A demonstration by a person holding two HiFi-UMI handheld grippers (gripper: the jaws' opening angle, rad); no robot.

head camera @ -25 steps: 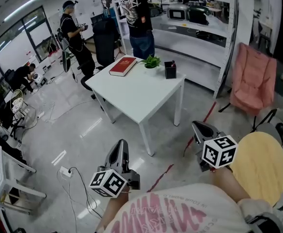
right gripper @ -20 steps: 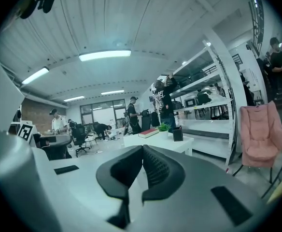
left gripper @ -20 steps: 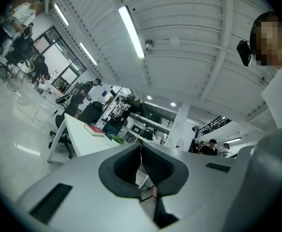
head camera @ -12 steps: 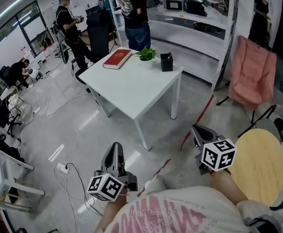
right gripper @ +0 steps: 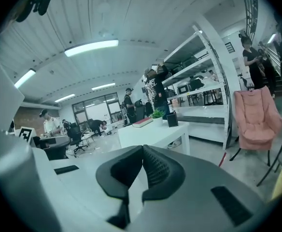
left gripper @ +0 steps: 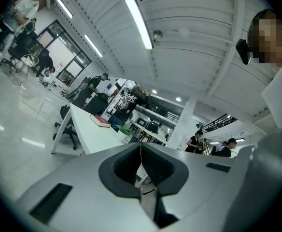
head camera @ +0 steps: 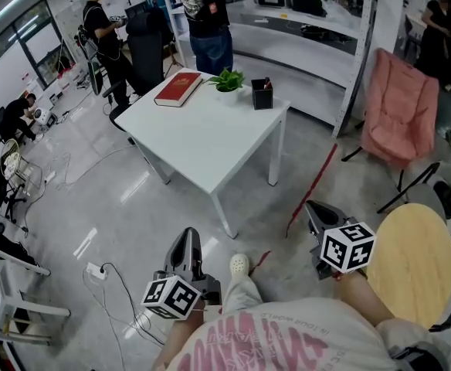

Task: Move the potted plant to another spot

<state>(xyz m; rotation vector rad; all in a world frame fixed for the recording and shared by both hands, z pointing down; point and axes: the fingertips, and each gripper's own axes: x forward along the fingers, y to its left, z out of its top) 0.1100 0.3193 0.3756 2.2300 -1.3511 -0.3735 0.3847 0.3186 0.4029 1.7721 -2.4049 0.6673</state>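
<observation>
**While the wearer stood short of the counter, both tongs were shut and empty**

Seen from the head view, the potted plant (head camera: 227, 79) stood on the far edge of the white counter (head camera: 202, 134), towards 12 o'clock in the frame. A red book (head camera: 178, 89) lay just beside it at its 9 o'clock. A black holder (head camera: 262, 95) stood near it at its 3 o'clock. The plant touched neither of them.

The left tongs (head camera: 186, 238) hung low at 7 o'clock in that frame, above the grey floor and well apart from the counter. Their marker cube (head camera: 171, 297) lay nearest the wearer. In the left gripper view the left tongs (left gripper: 141, 148) had their jaws pressed together with nothing between them. The plant (left gripper: 125, 129) showed small beyond the tips, at about 11 o'clock from them.

The right tongs (head camera: 313, 207) sat at 5 o'clock in the head view, beside a round wooden tabletop (head camera: 415, 265). In the right gripper view the right tongs (right gripper: 143, 149) were likewise fully closed and held nothing. The plant (right gripper: 156, 114) stood far ahead at 12 o'clock, on the counter (right gripper: 153, 129).

A white shoe (head camera: 239, 265) showed on the floor between the two tongs. A pink chair (head camera: 399, 110) stood at 2 o'clock in the head view, well clear of the counter.
</observation>
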